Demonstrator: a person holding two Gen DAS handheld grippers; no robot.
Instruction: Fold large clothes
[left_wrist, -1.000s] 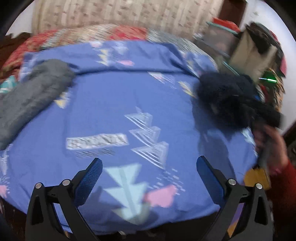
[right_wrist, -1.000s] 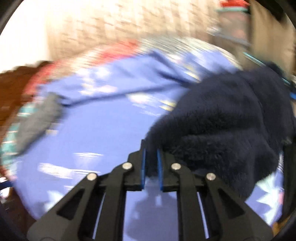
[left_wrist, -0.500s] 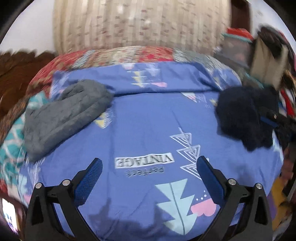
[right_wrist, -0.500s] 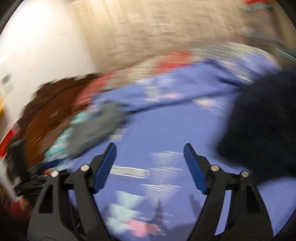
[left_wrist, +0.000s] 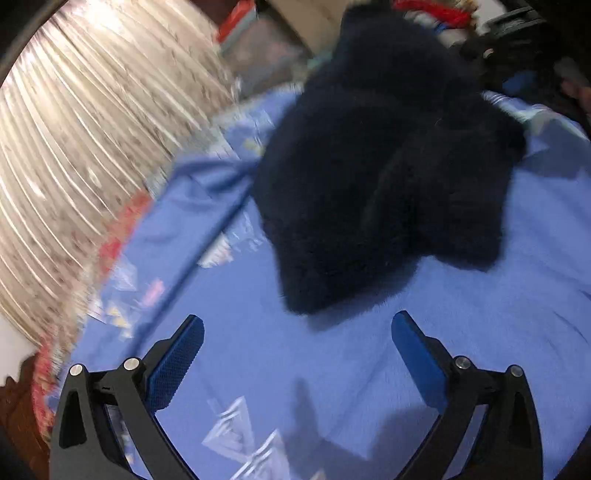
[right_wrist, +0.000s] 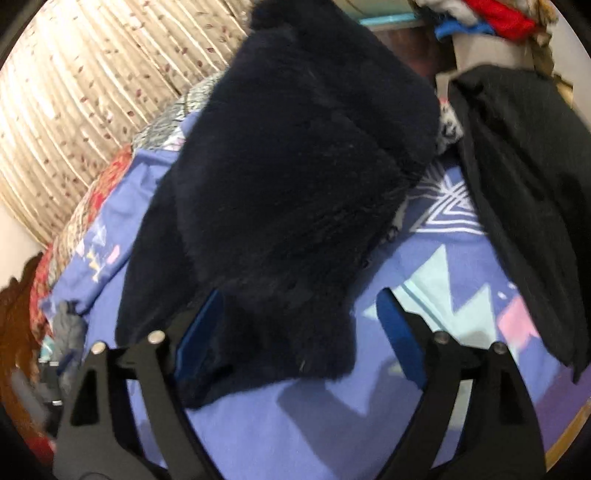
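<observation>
- Step in hand, as I judge it: get a fresh grip on the navy fleece garment (right_wrist: 295, 177), bunched on the blue printed bedsheet (left_wrist: 351, 369); best to find a hem or corner and spread it flat first (it's a lump, edges hard to read)
- right gripper (right_wrist: 295, 325): jaws opening, wide, fleece edge lies between them, pads not pressing
- left gripper (left_wrist: 297, 350): jaws wide, empty, fleece just beyond the tips
</observation>
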